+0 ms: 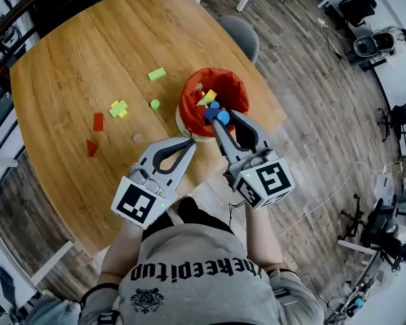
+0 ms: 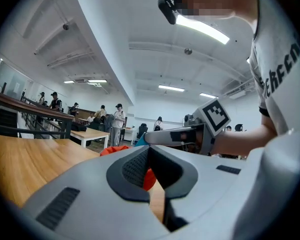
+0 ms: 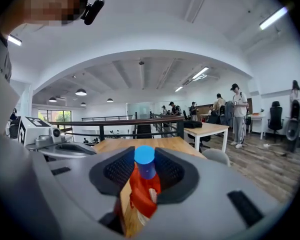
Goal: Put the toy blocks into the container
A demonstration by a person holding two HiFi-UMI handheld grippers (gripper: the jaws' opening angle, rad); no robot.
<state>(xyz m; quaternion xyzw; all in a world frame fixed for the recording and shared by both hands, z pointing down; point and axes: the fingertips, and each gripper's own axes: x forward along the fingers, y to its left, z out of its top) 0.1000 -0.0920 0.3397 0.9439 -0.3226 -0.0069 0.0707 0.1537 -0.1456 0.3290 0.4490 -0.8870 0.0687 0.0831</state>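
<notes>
The wooden table (image 1: pixel 88 53) fills most of my head view. The orange-red container (image 1: pixel 235 87) stands near its right edge, just ahead of both tools.

My right gripper (image 1: pixel 227 119) reaches over the container's near rim. Its jaws stand fairly wide and are closed on a blue cylinder (image 1: pixel 223 118). In the right gripper view that cylinder (image 3: pixel 145 160) sits upright between the ribbed pads, with the container (image 3: pixel 140 196) directly beneath it.

My left gripper (image 1: pixel 189 141) hangs just beside the container's near-left side. Its tips are together and nothing is caught between them; the red showing through the gap in the left gripper view is only the container (image 2: pixel 115 149) beyond.

By my reading the job is partly done. Several pieces already lie inside the container, a yellow block (image 1: pixel 208 97) and another blue one (image 1: pixel 210 112) among them. The blue cylinder seems ready to be dropped in.

What is left lies to the left, well apart from the container:
- a green slab (image 1: pixel 156 74)
- a yellow-green cluster (image 1: pixel 118 108)
- a red slab (image 1: pixel 98 121)
- a red triangle (image 1: pixel 91 147)
- a small green round piece (image 1: pixel 155 103)
- a pale disc (image 1: pixel 138 138) that I can barely make out against the wood

That makes roughly half a dozen more pickups, most within easier reach of the left tool
</notes>
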